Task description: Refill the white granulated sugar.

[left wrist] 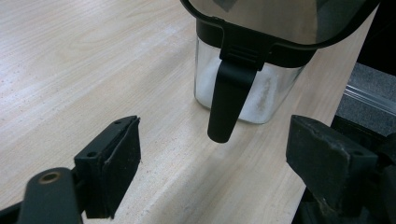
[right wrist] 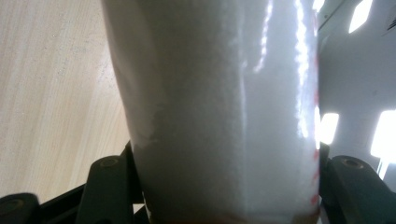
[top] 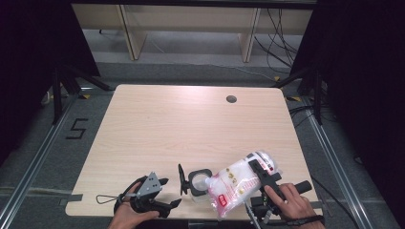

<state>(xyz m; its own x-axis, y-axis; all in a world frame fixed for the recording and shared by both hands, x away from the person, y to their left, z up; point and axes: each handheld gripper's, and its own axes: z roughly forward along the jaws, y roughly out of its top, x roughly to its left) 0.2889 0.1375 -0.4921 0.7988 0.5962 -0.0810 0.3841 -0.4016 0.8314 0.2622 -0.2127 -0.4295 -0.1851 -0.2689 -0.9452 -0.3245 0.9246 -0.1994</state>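
High view: right gripper clamped across plastic bag of white granules, tipped toward open-lidded glass jar at the near table edge, apparently for pouring. Left gripper resting wide and empty beside it, likely ready to steady. Pale wooden table, grey floor, dark curtains around.

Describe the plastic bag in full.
The bag is a clear plastic pouch packed with white grains, with red print at its lower end and on a label near the top. The right gripper holds it, fingers pressing both sides as the right gripper view shows. It lies tilted, its lower end pointing down-left toward the open jar near the table's front edge. Whether its mouth touches the jar I cannot tell.
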